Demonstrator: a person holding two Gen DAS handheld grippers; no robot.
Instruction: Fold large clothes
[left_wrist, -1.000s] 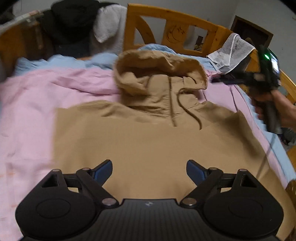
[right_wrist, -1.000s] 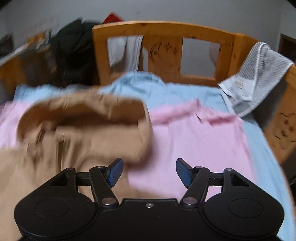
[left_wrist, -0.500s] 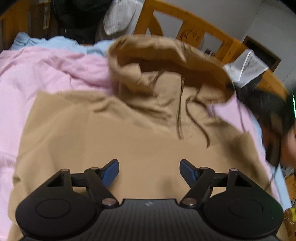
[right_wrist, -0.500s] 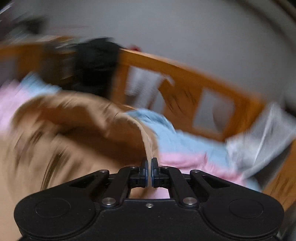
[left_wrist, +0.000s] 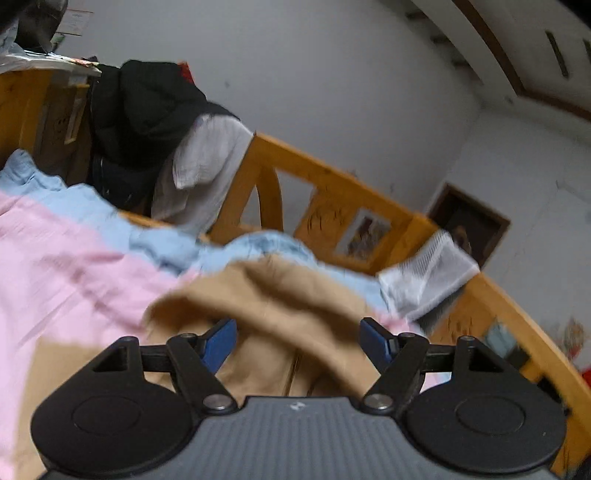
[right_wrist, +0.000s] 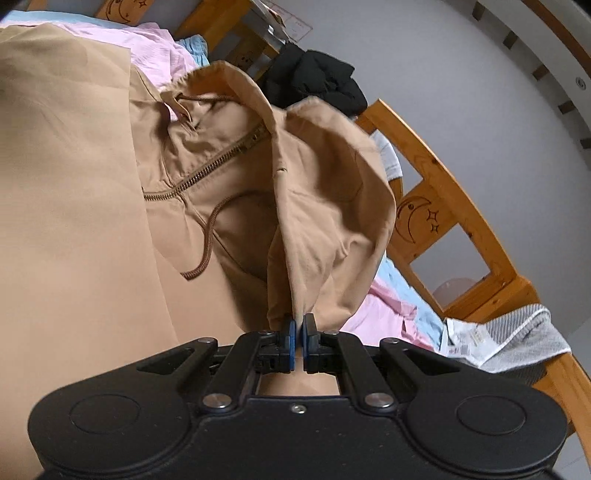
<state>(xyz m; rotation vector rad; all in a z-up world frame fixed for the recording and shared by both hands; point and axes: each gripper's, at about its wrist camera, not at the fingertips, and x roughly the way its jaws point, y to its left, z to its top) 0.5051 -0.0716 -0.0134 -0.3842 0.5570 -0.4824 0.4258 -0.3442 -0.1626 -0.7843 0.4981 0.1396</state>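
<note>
A tan hoodie (right_wrist: 66, 184) lies spread on the bed, with its zipper (right_wrist: 207, 170) and brown drawstring (right_wrist: 205, 251) facing up. My right gripper (right_wrist: 299, 325) is shut on the edge of the hood (right_wrist: 325, 192) and holds it up off the bedding, so the hood hangs as a pouch above the chest. In the left wrist view my left gripper (left_wrist: 299, 332) is open. It hovers just before the hood (left_wrist: 295, 291), and its blue pads (left_wrist: 221, 341) touch no cloth. This view is blurred.
A pink sheet (left_wrist: 55, 258) and a blue one (left_wrist: 159, 243) cover the bed. The wooden headboard (left_wrist: 332, 184) stands behind, with black clothes (left_wrist: 147, 110) and a white garment (left_wrist: 207, 155) draped on it. A grey towel (right_wrist: 517, 336) hangs on the side rail.
My right gripper went from open to shut on the hood's edge, rolled, and raised the hood. My left gripper tilted upward and moved toward the hood, jaws slightly narrower.
</note>
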